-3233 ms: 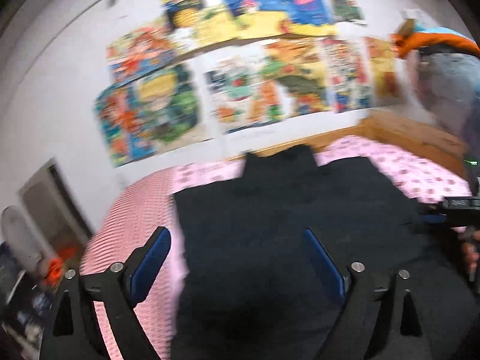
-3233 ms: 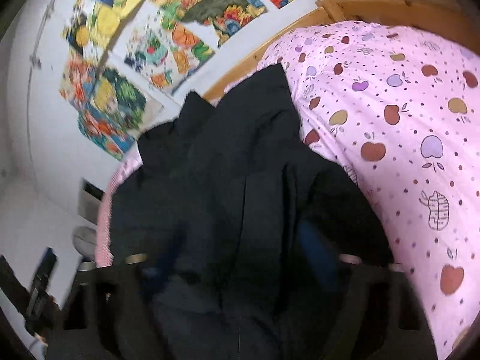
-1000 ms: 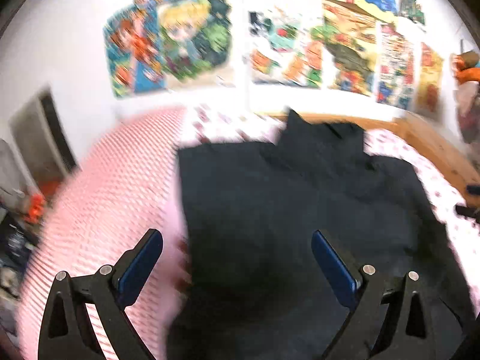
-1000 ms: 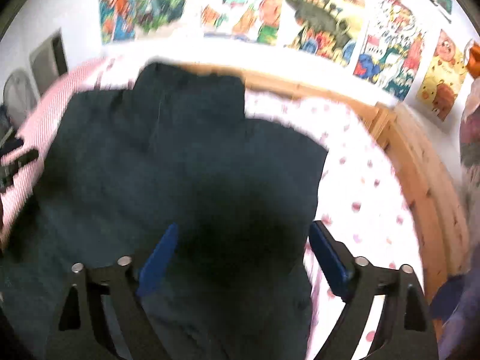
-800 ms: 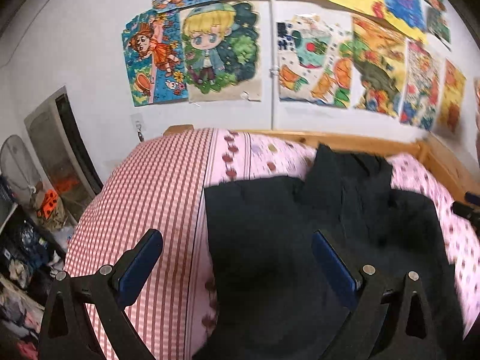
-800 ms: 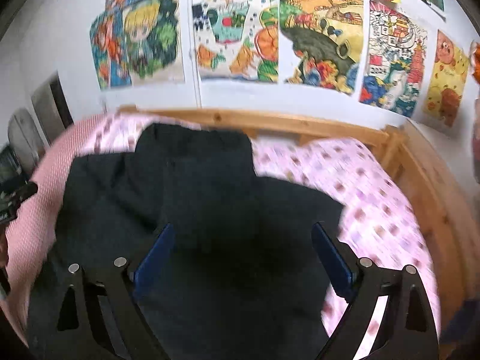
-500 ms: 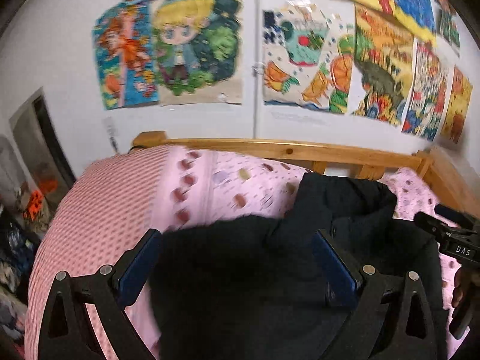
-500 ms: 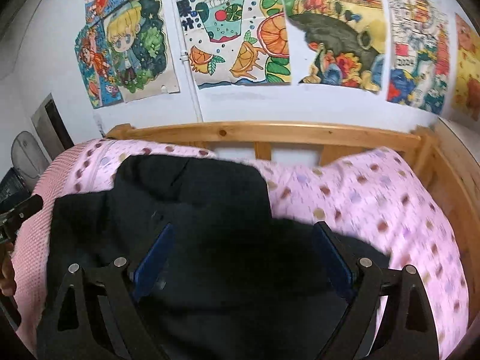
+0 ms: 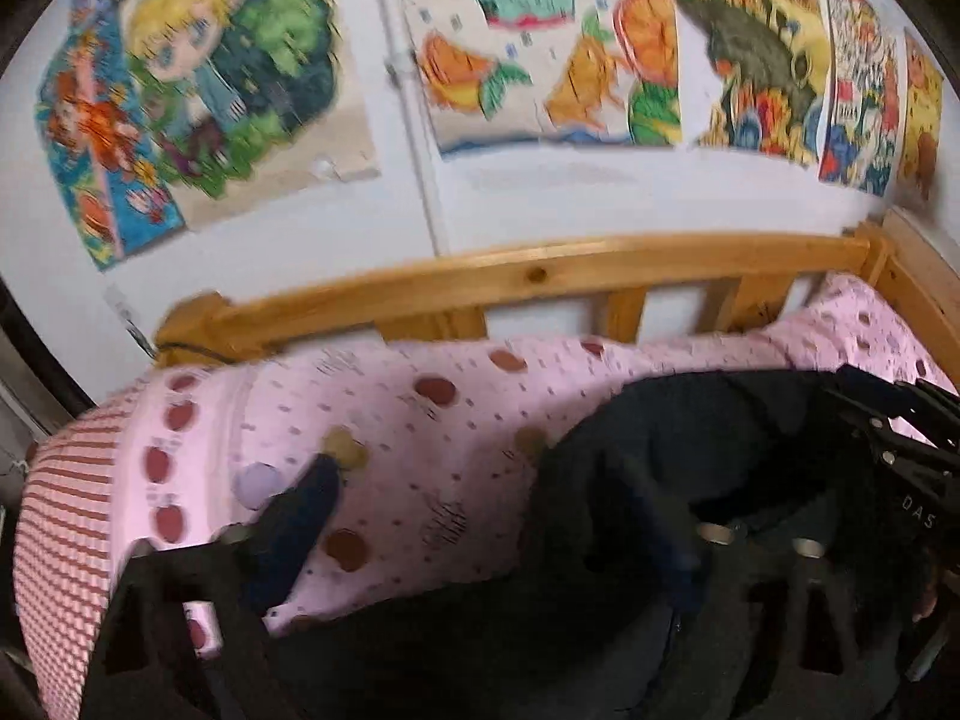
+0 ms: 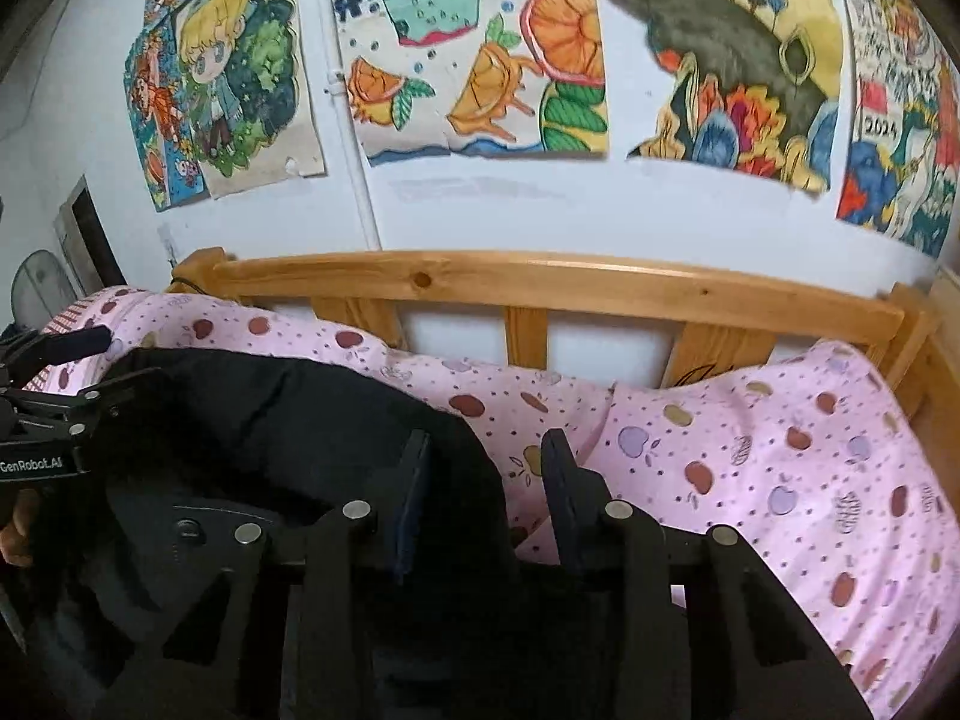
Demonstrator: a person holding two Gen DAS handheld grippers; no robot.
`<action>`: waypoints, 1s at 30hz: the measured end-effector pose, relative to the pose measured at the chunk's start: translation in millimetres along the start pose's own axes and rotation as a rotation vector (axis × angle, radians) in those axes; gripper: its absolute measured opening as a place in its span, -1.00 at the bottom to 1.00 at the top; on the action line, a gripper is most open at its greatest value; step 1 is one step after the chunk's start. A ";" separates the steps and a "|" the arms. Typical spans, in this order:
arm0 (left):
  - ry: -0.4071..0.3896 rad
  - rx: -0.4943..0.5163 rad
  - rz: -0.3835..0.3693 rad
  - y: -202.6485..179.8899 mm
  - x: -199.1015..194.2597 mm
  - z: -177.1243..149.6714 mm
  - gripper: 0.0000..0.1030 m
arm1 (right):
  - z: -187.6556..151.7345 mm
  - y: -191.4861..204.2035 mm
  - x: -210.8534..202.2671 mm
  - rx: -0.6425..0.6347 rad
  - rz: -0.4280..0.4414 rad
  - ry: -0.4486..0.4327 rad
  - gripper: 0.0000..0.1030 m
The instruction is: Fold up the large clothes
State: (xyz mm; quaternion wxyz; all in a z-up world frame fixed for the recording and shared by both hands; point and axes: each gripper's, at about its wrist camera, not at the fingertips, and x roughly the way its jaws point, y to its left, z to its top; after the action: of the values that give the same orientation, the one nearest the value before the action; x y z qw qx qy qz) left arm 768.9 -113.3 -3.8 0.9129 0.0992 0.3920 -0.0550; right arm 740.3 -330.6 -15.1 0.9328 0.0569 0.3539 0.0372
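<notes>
A large black garment [image 9: 690, 438] lies spread on a pink fruit-print bedsheet [image 9: 420, 420], its far end near the wooden headboard. My left gripper [image 9: 480, 519] is low over the garment's far left corner. Its jaws are closing, with the cloth's edge and some bare sheet between them, and the pads are not pressing. In the right wrist view, my right gripper [image 10: 486, 480] straddles the far right edge of the garment [image 10: 270, 420]. Its jaws are closing too, and a gap with pink sheet still shows. Each view shows the other gripper at its side edge.
The wooden headboard rail [image 10: 540, 282] runs across just beyond the garment, with a wall of colourful posters [image 10: 480, 60] behind it. The pink sheet [image 10: 780, 462] lies bare to the right. A red-striped cover [image 9: 66, 510] hangs over the bed's left side.
Both grippers have travelled forward over the garment to its far end by the headboard and sunk lower. Both pairs of jaws have narrowed from wide open.
</notes>
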 end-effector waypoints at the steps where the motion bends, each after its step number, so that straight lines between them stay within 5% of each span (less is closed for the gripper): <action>1: 0.014 -0.008 -0.014 0.6 3.2 0.2 -0.05 | -1.5 -2.2 -0.1 0.018 0.027 -0.004 -0.50; 2: 0.020 -0.023 -0.048 1.0 4.3 0.0 -0.42 | -3.3 -3.1 -1.4 0.027 0.047 -0.013 -0.80; 5: -0.017 -0.063 -0.090 2.6 -5.2 -2.7 -0.80 | -7.4 -0.7 -14.3 0.024 0.061 -0.054 -0.83; 12: -0.080 -0.144 -0.108 20.9 -54.7 -23.9 -0.88 | -18.5 4.7 -75.0 -0.045 0.065 -0.121 -0.89; 21: -0.123 0.065 -0.117 8.0 -120.0 -99.6 -0.90 | -83.2 23.1 -150.7 -0.246 0.060 -0.061 -0.91; 30: -0.046 0.239 -0.031 -29.5 -97.1 -163.7 -0.90 | -129.2 19.8 -121.3 -0.230 0.001 0.115 -0.91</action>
State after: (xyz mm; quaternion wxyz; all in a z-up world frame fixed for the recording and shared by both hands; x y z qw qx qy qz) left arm 581.6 -103.1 -47.4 0.9023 0.2001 0.3632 -0.1177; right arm 563.3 -314.0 -28.9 0.9113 -0.0523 0.4002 0.0813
